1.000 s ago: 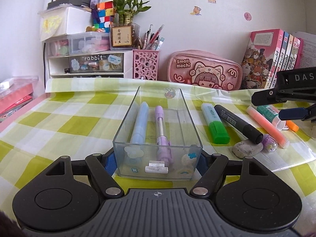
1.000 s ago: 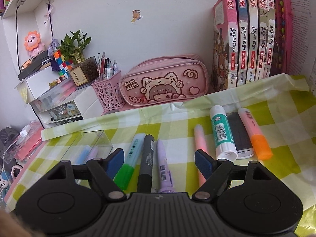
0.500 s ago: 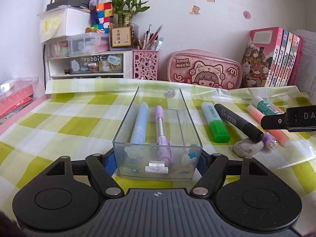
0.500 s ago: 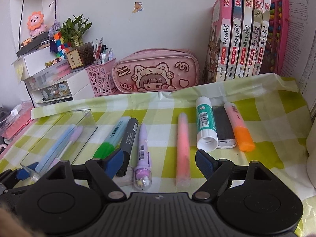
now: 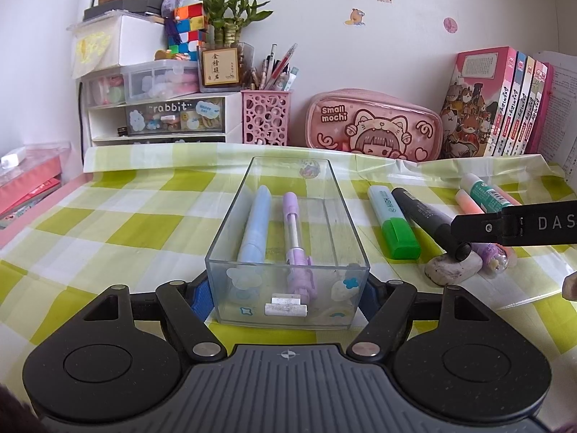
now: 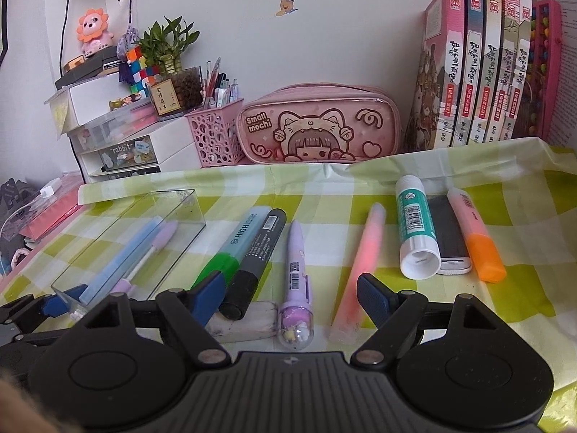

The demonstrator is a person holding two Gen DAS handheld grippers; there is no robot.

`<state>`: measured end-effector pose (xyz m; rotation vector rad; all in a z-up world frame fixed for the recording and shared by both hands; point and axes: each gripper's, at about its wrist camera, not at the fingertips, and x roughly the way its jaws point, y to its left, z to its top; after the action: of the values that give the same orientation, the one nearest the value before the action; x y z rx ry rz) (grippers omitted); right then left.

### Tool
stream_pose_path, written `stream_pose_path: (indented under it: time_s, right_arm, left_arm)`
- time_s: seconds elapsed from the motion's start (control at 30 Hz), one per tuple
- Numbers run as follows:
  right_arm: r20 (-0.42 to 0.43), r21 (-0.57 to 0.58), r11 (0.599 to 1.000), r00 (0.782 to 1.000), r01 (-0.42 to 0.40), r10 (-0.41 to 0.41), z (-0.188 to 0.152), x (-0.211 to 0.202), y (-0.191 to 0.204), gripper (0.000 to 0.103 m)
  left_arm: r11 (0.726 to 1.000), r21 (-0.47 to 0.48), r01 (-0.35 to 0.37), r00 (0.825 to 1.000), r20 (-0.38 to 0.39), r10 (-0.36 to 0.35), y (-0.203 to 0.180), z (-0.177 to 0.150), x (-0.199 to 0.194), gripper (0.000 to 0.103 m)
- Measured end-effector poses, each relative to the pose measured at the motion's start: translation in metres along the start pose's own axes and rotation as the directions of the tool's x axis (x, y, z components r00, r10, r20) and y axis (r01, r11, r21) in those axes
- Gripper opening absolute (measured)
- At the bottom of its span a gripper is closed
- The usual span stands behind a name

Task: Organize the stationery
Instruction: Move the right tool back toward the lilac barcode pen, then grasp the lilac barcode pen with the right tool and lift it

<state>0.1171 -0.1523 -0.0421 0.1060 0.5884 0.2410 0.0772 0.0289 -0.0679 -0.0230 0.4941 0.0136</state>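
Since the earlier frame the right tool (image 6: 290, 288) has dropped in low over the loose pens, fingers apart, straddling the purple pen (image 6: 297, 270) and the black marker (image 6: 254, 252); nothing is gripped. Left tool (image 5: 286, 292) is unmoved, clamped on the near end of the clear box (image 5: 288, 234) on the desk (image 5: 108, 223). Blue and lilac pens lie inside. Green highlighter (image 5: 395, 222) lies at 3 o'clock of the box.

Right tool (image 6: 290, 290) open over purple pen (image 6: 297, 278), eraser (image 6: 243, 321).
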Motion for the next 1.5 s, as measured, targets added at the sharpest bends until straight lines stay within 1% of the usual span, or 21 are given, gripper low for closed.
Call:
stream_pose_path:
  time_s: [0.23, 0.4, 0.43, 0.47, 0.5, 0.53, 0.57, 0.6, 0.67, 0.7, 0.73, 0.8, 0.87, 0.9, 0.97, 1.07, 1.23, 1.4, 1.5]
  right_arm:
    - [-0.011, -0.019, 1.000, 1.000, -0.004, 0.004, 0.000, 0.001, 0.005, 0.082]
    - [0.017, 0.000, 1.000, 1.000, -0.011, 0.011, 0.004, -0.008, 0.001, 0.080]
    - [0.022, 0.003, 1.000, 1.000, -0.015, 0.015, 0.005, -0.009, 0.000, 0.075]
    - [0.023, 0.004, 1.000, 1.000, -0.019, 0.019, 0.006, -0.010, 0.000, 0.068]
    - [0.022, 0.005, 1.000, 1.000, -0.021, 0.021, 0.006, -0.010, 0.000, 0.064]
    - [0.019, 0.007, 1.000, 1.000, -0.022, 0.022, 0.006, -0.009, 0.000, 0.056]
    - [0.013, 0.010, 1.000, 1.000, -0.023, 0.023, 0.006, -0.007, 0.000, 0.051]
    - [0.005, 0.015, 1.000, 1.000, -0.026, 0.026, 0.005, -0.005, -0.001, 0.048]
    - [-0.017, 0.032, 0.999, 0.999, -0.031, 0.032, 0.004, -0.001, -0.004, 0.034]
    - [-0.028, 0.042, 0.999, 0.999, -0.032, 0.034, 0.003, 0.000, -0.006, 0.029]
    - [-0.041, 0.051, 0.998, 0.999, -0.030, 0.033, 0.003, 0.002, -0.008, 0.020]
    - [-0.046, 0.059, 0.998, 0.999, -0.022, 0.025, 0.003, 0.002, -0.011, 0.020]
    - [-0.052, 0.078, 0.997, 0.998, -0.021, 0.025, 0.004, -0.001, -0.015, 0.015]
    - [-0.055, 0.084, 0.996, 0.998, -0.018, 0.023, 0.004, -0.002, -0.017, 0.014]
    - [-0.087, 0.105, 0.994, 0.996, -0.027, 0.036, 0.007, -0.005, -0.019, 0.014]
    - [-0.141, 0.120, 0.991, 0.987, -0.061, 0.077, 0.014, -0.003, -0.020, 0.014]
    - [-0.173, 0.056, 0.998, 0.984, -0.031, 0.040, 0.025, 0.013, -0.013, 0.018]
    - [-0.198, -0.025, 1.000, 0.980, -0.005, 0.000, 0.032, 0.032, -0.001, 0.018]
    - [-0.198, -0.050, 0.999, 0.980, 0.005, -0.015, 0.032, 0.040, 0.004, 0.018]
  left_arm:
    - [1.000, -0.001, -0.001, 1.000, 0.000, 0.001, -0.001, 0.000, 0.000, 0.073]
    - [1.000, -0.001, -0.001, 1.000, 0.001, 0.001, -0.001, 0.000, 0.000, 0.073]
    - [1.000, -0.001, -0.001, 1.000, 0.000, 0.001, -0.001, 0.000, 0.000, 0.073]
    - [1.000, 0.000, -0.002, 1.000, 0.000, 0.002, -0.001, 0.000, 0.000, 0.073]
    - [1.000, 0.000, -0.001, 1.000, 0.000, 0.001, -0.001, 0.000, 0.000, 0.073]
    - [1.000, -0.001, -0.001, 1.000, 0.000, 0.001, -0.001, 0.000, 0.000, 0.073]
    - [1.000, -0.002, -0.001, 1.000, 0.001, 0.001, -0.001, 0.000, 0.000, 0.073]
    - [1.000, -0.003, 0.000, 1.000, 0.001, 0.000, -0.001, 0.000, 0.000, 0.073]
    - [1.000, -0.004, 0.002, 1.000, 0.001, -0.002, -0.001, 0.000, 0.000, 0.073]
    - [1.000, -0.003, 0.001, 1.000, 0.001, -0.001, -0.001, 0.000, 0.000, 0.073]
    - [1.000, -0.001, 0.001, 1.000, 0.000, -0.001, -0.001, 0.000, 0.000, 0.073]
    - [1.000, -0.001, 0.001, 1.000, 0.001, -0.001, -0.001, 0.000, 0.000, 0.073]
    - [1.000, -0.001, 0.001, 1.000, 0.000, -0.001, -0.001, 0.000, 0.000, 0.073]
    - [1.000, 0.000, 0.001, 1.000, 0.000, -0.001, -0.001, 0.000, 0.000, 0.073]
    - [1.000, 0.000, 0.001, 1.000, 0.001, -0.001, -0.001, 0.000, 0.000, 0.073]
    - [1.000, 0.000, 0.002, 1.000, 0.000, -0.002, -0.001, 0.000, 0.000, 0.073]
    - [1.000, 0.003, 0.000, 1.000, -0.001, 0.000, -0.001, 0.000, 0.000, 0.073]
    - [1.000, 0.004, 0.000, 1.000, -0.001, 0.000, -0.001, 0.001, 0.000, 0.073]
    - [1.000, 0.002, 0.001, 1.000, 0.001, -0.001, 0.000, 0.001, 0.000, 0.073]
